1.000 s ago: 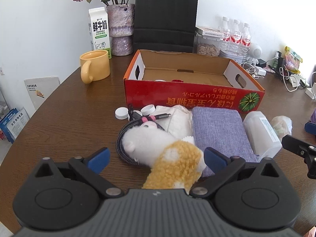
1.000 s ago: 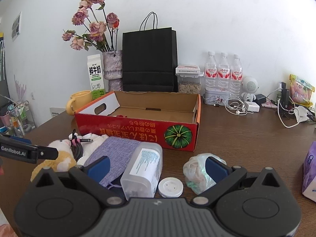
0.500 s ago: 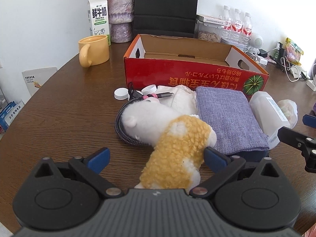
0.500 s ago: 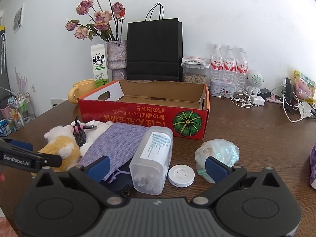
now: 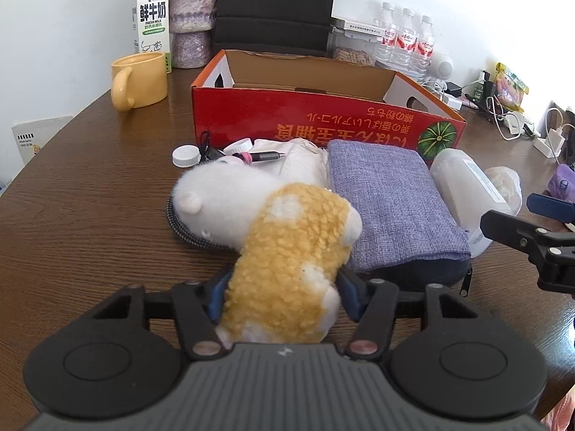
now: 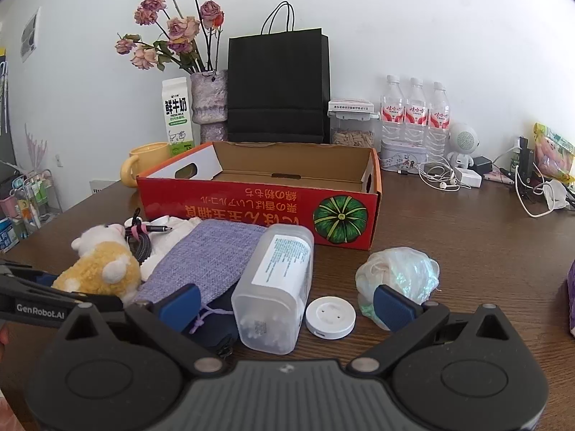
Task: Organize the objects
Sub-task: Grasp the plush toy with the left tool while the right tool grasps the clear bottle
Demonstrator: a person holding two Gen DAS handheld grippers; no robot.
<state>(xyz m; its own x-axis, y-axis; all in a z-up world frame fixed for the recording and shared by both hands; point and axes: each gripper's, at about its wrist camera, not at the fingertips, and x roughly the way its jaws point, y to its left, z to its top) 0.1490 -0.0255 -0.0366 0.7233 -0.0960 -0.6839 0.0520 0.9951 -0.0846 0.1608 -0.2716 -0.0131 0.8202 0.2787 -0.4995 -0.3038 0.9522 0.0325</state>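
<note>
My left gripper (image 5: 282,296) is shut on the yellow-and-white plush toy (image 5: 284,251), which lies on the table over a coiled braided cable (image 5: 181,230). The toy also shows in the right wrist view (image 6: 102,264). The open red cardboard box (image 5: 323,122) stands behind the pile. A purple fabric pouch (image 5: 388,208) lies on a dark pouch beside the toy. My right gripper (image 6: 285,303) is open, with a clear plastic container (image 6: 275,285) and a white round disc (image 6: 330,318) between its fingers, touching neither.
A crumpled plastic bag (image 6: 399,280) lies right of the disc. White caps (image 5: 186,155) and a pen (image 5: 266,157) lie by the box. A yellow mug (image 5: 138,80), milk carton (image 5: 151,25), vase, black bag (image 6: 278,86), bottles (image 6: 415,111) and cables line the back.
My left gripper moved forward around the plush toy and closed on its yellow body. My right gripper edged closer to the container and disc and stays open.
</note>
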